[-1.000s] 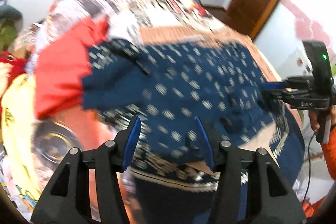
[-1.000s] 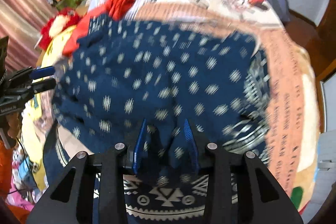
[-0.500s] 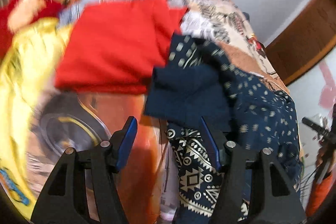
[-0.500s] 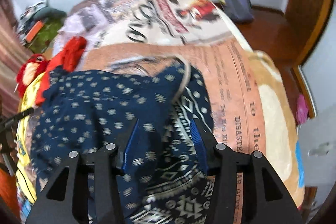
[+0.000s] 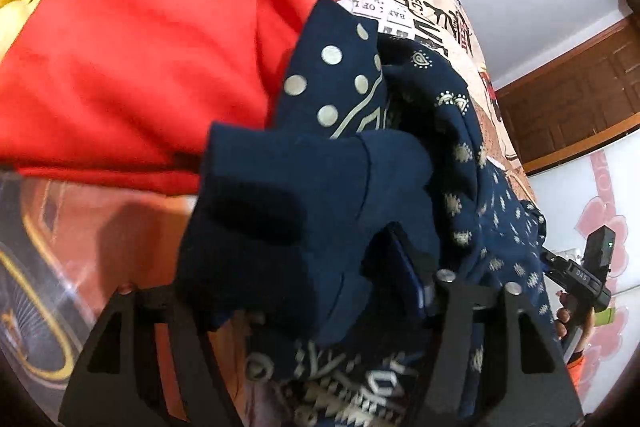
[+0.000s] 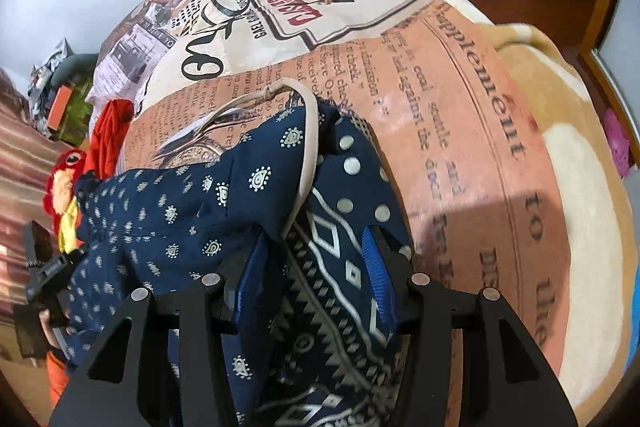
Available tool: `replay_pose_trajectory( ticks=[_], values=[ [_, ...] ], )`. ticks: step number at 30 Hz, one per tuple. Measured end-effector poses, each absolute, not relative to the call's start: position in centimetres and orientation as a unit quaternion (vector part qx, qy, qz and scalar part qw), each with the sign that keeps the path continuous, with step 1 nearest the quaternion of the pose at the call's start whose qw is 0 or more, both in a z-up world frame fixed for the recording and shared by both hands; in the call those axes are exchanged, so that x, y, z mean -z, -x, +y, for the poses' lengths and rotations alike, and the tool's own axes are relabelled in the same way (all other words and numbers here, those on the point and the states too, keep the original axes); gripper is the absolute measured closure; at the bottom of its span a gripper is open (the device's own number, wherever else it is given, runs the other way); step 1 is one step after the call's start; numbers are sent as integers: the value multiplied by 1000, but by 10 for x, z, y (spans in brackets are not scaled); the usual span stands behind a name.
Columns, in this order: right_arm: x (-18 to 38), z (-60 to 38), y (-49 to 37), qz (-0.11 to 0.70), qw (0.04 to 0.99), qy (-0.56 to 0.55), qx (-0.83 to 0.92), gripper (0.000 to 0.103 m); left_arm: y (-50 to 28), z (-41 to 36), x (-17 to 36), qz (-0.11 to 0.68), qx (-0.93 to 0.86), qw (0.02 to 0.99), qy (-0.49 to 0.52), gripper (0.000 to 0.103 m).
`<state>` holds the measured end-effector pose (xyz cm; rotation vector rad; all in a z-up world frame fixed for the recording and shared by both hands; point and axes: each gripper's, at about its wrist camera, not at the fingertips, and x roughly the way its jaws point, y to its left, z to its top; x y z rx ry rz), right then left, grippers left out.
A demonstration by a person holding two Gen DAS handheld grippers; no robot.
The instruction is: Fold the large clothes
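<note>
A large navy garment (image 6: 192,223) with white paisley dots and a geometric border lies bunched on the bed. In the left wrist view its plain navy part (image 5: 304,211) drapes over my left gripper (image 5: 280,291) and hides the fingertips, so the jaw state is unclear. My right gripper (image 6: 316,279) is open, its blue fingers (image 6: 376,275) straddling the patterned border (image 6: 332,259). A beige drawstring (image 6: 308,147) loops over the garment's far edge. The right gripper also shows at the far right of the left wrist view (image 5: 580,275).
A red garment (image 5: 140,43) lies folded just left of the navy one. The bed cover (image 6: 460,107) has a newspaper print. A red and yellow plush toy (image 6: 64,187) sits at the bed's left edge. A wooden door (image 5: 572,95) stands behind.
Both grippers dropped low and close to the navy garment. Its cloth now covers the left gripper's fingers. The right gripper moved over the patterned border, with the garment bunched rather than spread.
</note>
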<state>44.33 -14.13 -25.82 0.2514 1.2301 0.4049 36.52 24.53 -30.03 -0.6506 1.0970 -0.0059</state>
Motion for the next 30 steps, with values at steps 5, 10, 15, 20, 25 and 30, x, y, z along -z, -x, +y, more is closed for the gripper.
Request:
replay_pose_trajectory(
  ticks=[5,10,15,20,25,30],
  values=[
    [253,-145,-441,564,797,-99,-191,58,-366,248,306,501,1,803,323,36],
    [244,-158,-431,555,813,-66,-162,57,-356,245,304,504,14,802,321,36],
    [260,-164,-442,574,802,-67,-151,57,-348,243,300,503,22,799,328,40],
    [269,-146,-456,568,797,-108,-178,57,-364,240,305,503,31,799,329,56],
    [266,-131,-454,552,806,-106,-186,85,-358,230,287,495,-4,820,288,76],
    [227,-129,-435,505,836,-90,-193,90,-343,219,251,464,-9,847,259,89]
  ],
)
